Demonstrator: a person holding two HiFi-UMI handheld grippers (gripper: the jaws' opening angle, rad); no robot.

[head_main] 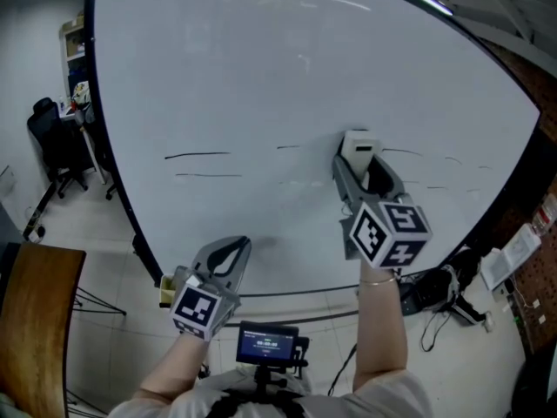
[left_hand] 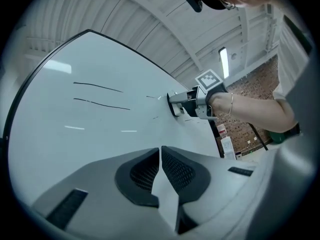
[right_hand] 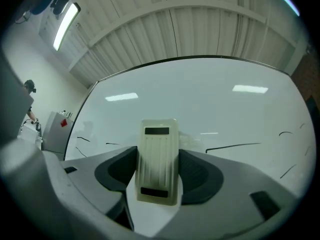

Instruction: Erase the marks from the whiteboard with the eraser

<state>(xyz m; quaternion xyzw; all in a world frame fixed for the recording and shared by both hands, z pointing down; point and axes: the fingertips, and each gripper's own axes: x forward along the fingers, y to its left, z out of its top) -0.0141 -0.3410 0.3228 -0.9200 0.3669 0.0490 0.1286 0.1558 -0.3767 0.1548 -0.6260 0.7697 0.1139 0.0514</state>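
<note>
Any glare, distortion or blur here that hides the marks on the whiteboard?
Head view: the lens bows the edges of the whiteboard; faint light streaks near its top, marks legible. Left gripper view: dark round vignette, small reflections on the board, the near left gripper soft. Right gripper view: two lamp reflections on the board; the eraser looks fairly sharp.

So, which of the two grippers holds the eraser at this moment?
The right gripper: its jaws are shut on the pale eraser, held against the whiteboard. The left gripper has its jaws together with nothing between them.
</note>
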